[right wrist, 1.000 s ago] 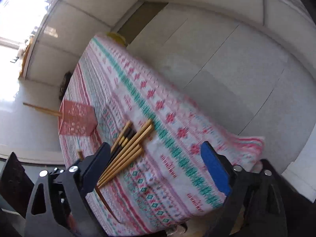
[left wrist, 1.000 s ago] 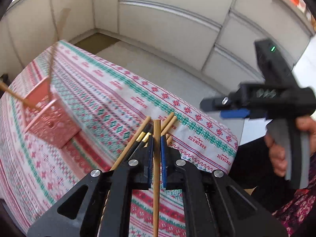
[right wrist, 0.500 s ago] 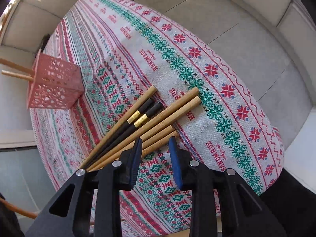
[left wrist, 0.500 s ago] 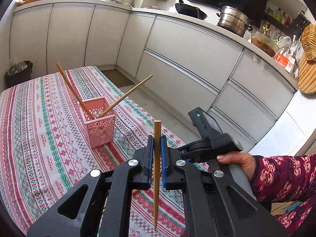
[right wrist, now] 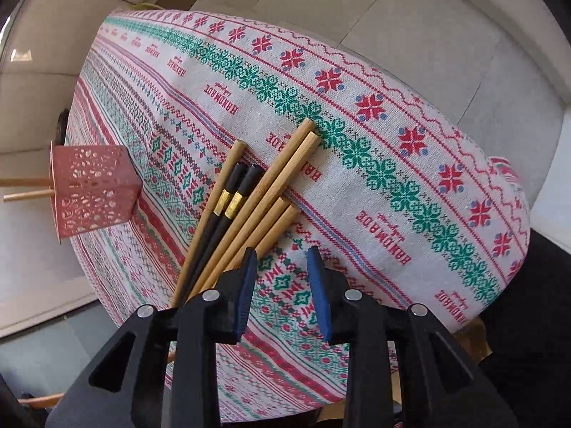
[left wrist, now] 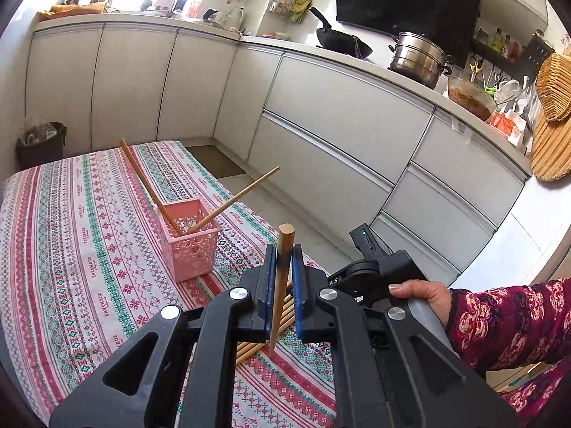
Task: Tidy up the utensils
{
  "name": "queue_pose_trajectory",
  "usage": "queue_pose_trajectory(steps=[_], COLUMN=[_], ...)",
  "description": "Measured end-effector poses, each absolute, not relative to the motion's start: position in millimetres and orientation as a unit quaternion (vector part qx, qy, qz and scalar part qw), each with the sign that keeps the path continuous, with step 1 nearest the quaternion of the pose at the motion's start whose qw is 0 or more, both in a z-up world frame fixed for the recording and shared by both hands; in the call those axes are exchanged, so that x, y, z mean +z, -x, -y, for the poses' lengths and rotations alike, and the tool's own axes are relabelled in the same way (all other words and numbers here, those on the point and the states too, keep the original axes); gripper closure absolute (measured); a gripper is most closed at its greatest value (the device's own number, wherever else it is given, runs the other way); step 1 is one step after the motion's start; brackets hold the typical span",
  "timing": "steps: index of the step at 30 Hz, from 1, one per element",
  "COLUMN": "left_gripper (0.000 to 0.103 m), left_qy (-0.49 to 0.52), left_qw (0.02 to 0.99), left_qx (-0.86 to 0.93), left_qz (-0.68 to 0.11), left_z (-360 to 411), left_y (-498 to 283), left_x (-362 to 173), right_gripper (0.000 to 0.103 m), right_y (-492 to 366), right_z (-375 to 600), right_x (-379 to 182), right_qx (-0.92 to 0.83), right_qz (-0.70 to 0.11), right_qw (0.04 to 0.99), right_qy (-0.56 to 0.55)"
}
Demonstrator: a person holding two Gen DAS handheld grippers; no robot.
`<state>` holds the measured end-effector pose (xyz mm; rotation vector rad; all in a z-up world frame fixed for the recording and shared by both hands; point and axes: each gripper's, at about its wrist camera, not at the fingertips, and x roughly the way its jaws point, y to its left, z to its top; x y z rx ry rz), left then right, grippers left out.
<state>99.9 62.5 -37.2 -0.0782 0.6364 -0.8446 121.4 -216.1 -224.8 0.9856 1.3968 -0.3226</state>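
My left gripper (left wrist: pixel 283 255) is shut on a wooden chopstick (left wrist: pixel 282 274) and holds it upright above the patterned tablecloth (left wrist: pixel 71 232). A pink perforated basket (left wrist: pixel 189 246) stands just beyond it with two wooden chopsticks (left wrist: pixel 228 203) leaning out. My right gripper (right wrist: pixel 282 260) is partly open and empty, low over a pile of wooden and black chopsticks (right wrist: pixel 246 210) that lies on the cloth (right wrist: pixel 357 178). Its left pad sits at the pile's right edge. The basket also shows in the right wrist view (right wrist: pixel 92 189), at the left.
White kitchen cabinets (left wrist: pixel 321 125) run behind the table, with a steel pot (left wrist: pixel 417 57) and a wok (left wrist: pixel 342 42) on the counter. A dark bin (left wrist: pixel 41 142) stands at the far left. The table edge drops off on the right.
My left gripper has lifted and tilted up with the chopstick, so the basket and kitchen come into view. My right gripper narrowed from wide open and came down close to the chopstick pile.
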Motion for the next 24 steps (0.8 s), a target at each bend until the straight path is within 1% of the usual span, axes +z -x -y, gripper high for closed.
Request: queue_pose_trajectory(steps=[2,4,5,7,11,13,15,17,18,21,24], left_gripper=[0.094,0.094,0.094,0.094,0.094,0.094,0.094,0.094,0.094,0.094,0.094], left_qy=[0.039,0.041,0.041,0.041,0.044,0.049,0.054,0.055,0.054,0.052,0.052], left_qw=[0.864,0.863,0.863,0.864,0.866,0.869,0.871,0.872,0.873,0.875,0.878], left_qx=[-0.402,-0.406,-0.407,-0.406,-0.407,-0.405,-0.403,-0.403,-0.401,-0.399,-0.394], left_qz=[-0.301,-0.298,-0.297,-0.294,-0.286,-0.280,-0.274,-0.273,-0.273,-0.270,-0.267], left_z=[-64.2,-65.5,-66.1,-67.3,-70.6,-74.0,-77.3,-79.6,-80.6,-83.0,-85.4], left_y=[-98.9,-98.1,-97.6,-96.8,-94.6,-93.7,-92.3,-91.7,-91.6,-89.5,-88.4], left_x=[-35.7,-34.1,-33.3,-32.1,-27.9,-24.4,-21.5,-20.7,-20.5,-17.5,-15.8], right_gripper=[0.073,0.080,0.081,0.081,0.079,0.080,0.082,0.088,0.103,0.103,0.103], right_y=[-129.4,-138.2,-142.4,-161.4,-179.1,-179.8,-175.5,-166.2,-159.7,-147.6,-127.4], right_z=[217.0,213.9,214.1,209.4,193.8,187.4,186.9,190.1,190.8,199.3,208.3], right_x=[-225.0,-225.0,-223.6,-225.8,-224.6,-222.5,-221.7,-218.6,-217.2,-212.3,-234.1], right_qx=[-0.149,-0.161,-0.167,-0.172,-0.178,-0.170,-0.147,-0.125,-0.119,-0.106,-0.094], right_qz=[-0.619,-0.628,-0.634,-0.644,-0.663,-0.658,-0.651,-0.647,-0.650,-0.644,-0.663], right_qw=[0.643,0.642,0.643,0.649,0.674,0.688,0.702,0.709,0.709,0.718,0.668], right_qy=[-0.426,-0.409,-0.396,-0.367,-0.273,-0.254,-0.250,-0.249,-0.248,-0.241,-0.324])
